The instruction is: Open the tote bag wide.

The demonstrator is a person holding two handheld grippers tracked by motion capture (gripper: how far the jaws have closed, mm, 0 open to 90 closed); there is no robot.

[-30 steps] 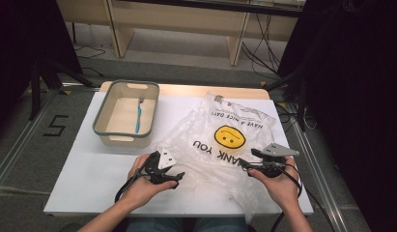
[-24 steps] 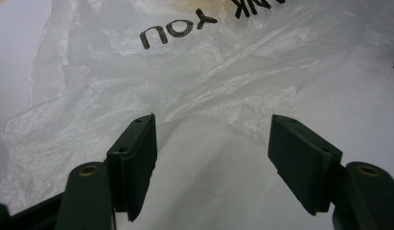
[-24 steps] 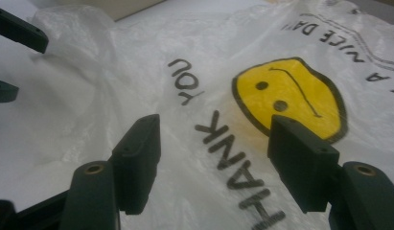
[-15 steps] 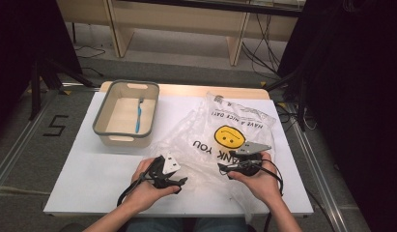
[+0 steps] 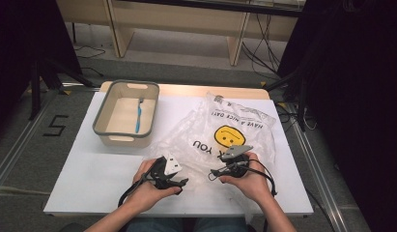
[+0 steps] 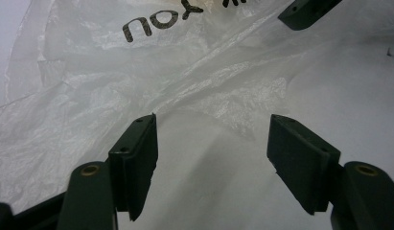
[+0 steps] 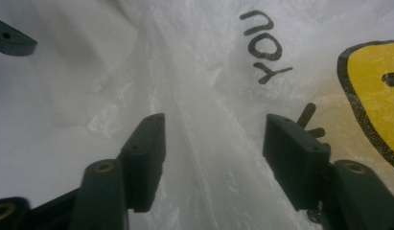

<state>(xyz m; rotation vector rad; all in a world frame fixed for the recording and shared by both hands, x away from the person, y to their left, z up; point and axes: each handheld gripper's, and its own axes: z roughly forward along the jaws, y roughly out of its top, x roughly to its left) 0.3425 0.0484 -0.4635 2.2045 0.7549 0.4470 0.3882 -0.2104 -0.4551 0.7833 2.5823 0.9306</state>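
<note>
- A crumpled clear plastic bag (image 5: 225, 133), printed with a yellow smiley face and upside-down lettering, was spread over the white table (image 5: 90, 174), its near edge reaching toward the person's side.
- The left gripper (image 5: 184, 182) was held low at the bag's near-left edge, pointed across toward the other hand; in the left gripper view (image 6: 211, 143) its jaws were seen standing apart over wrinkled film, with nothing pinched between them.
- The right gripper (image 5: 213, 173) was held over the bag's near portion, just below the smiley face and pointed toward the left one; in the right gripper view (image 7: 211, 143) its jaws were seen apart, a ridge of plastic running up between them without being pressed. These jaws had just been closing somewhat.
- The two grippers were seen near one another, tips facing.
- A grey-rimmed beige bin (image 5: 102, 128) was set at the table's far left, just beside the bag, with a blue toothbrush (image 5: 138, 114) lying inside it.
</note>
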